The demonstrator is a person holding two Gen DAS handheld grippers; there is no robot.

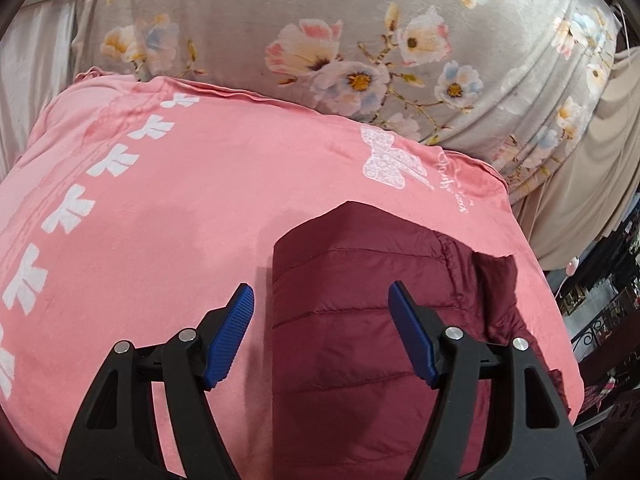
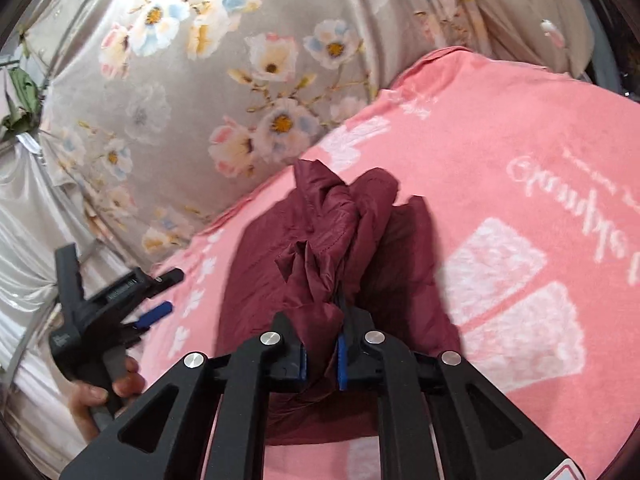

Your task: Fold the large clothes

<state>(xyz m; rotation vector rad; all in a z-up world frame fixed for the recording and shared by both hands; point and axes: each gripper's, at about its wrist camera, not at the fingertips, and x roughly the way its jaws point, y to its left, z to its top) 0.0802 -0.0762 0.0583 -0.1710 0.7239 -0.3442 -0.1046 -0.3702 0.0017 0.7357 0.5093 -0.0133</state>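
Dark red puffy jacket (image 1: 360,320) lying on pink blanket (image 1: 160,220), one part bunched up, pinched tight in right gripper (image 2: 322,356); left gripper (image 1: 320,328) spread wide above it

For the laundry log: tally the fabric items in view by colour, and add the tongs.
Maroon: 1, the jacket, bunched in the right tongs
Pink: 1, the blanket under it
Grey floral: 1, the sheet
Tongs: 2, the left tongs wide open above the jacket
Total: 5
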